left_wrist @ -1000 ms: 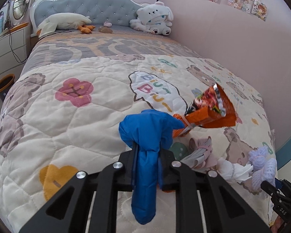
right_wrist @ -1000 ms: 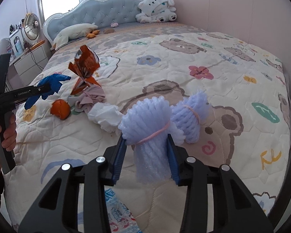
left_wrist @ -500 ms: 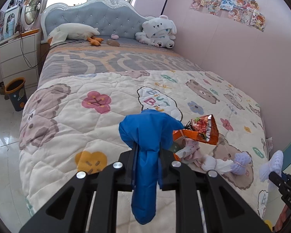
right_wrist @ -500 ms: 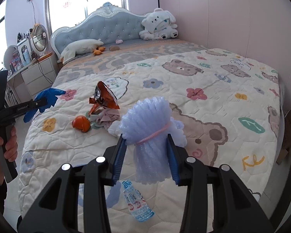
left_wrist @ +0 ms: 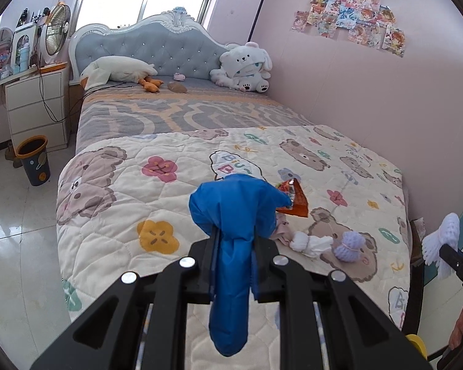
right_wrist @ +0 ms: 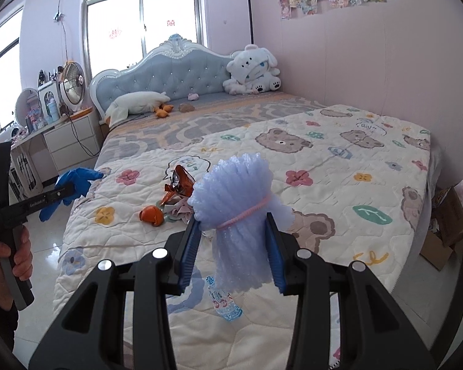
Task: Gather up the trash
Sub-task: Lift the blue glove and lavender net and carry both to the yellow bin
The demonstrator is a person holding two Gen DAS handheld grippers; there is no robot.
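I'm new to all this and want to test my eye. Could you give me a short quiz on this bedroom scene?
1. True or false: the left hand-held gripper is shut on a blue glove.
2. What does the right hand-held gripper hold? A) bottle B) foam net C) orange peel
3. Which shiny piece of trash still lies on the quilt?

Key:
1. True.
2. B, the foam net; the orange peel lies on the quilt.
3. The snack wrapper.

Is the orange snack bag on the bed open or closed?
Open: the snack bag shows its shiny silver inside at the torn top.
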